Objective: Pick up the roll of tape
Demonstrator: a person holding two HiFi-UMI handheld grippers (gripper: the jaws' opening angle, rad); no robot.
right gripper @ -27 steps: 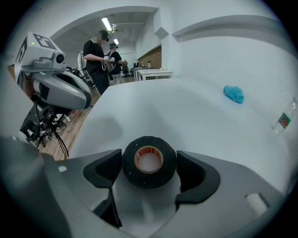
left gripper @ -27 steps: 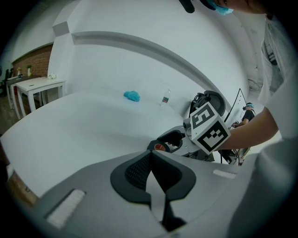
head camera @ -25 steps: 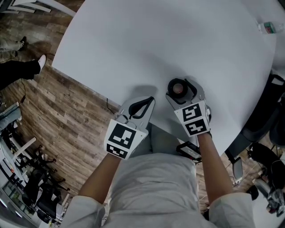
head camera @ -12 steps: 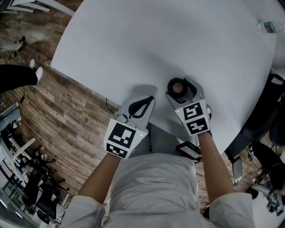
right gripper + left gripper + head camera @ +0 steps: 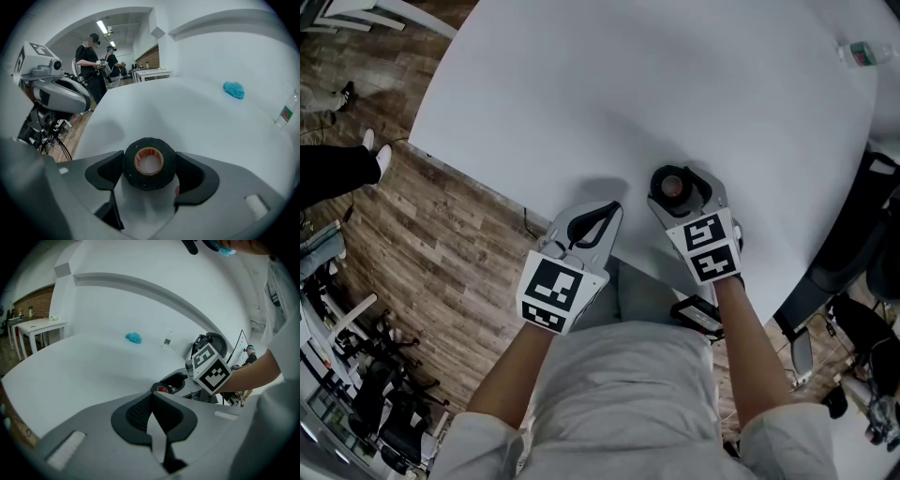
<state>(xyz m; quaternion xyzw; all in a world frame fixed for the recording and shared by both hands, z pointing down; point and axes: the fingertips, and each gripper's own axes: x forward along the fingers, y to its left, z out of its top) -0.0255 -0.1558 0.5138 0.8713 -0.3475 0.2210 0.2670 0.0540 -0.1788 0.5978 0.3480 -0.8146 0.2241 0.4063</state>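
A person's right tool [image 5: 680, 187] has its jaws closing around a black roll of cloth-like tape with a pale, red-printed cardboard core [image 5: 149, 161]. The roll lies flat, core up, on the white rounded tabletop [image 5: 675, 75] close to its near edge. The dark pads stand on either side of the roll, at or just off its outer wall, and no firm squeeze shows yet. The left tool [image 5: 607, 216] hangs just beside it over the same edge, its jaws pressed together on nothing. The main risk now looks to be the roll's curve. Each pad meets a round wall along a narrow line, so if the jaws close off the roll's middle, the squeeze could push it forward out of the opening instead of pinning it. Lifting before both pads bear down would probably leave the roll behind, or let it tip and drop. Because it sits so near the edge, a roll knocked toward the person could slide off onto the wooden plank floor [image 5: 441, 244]. If the pads close too high on the wall, the roll could pivot and hang crooked. If they close too low, they may drag on the tabletop. A crumpled blue cloth [image 5: 233, 89] and a clear plastic bottle [image 5: 286, 112] lie well apart and seem out of harm's way.
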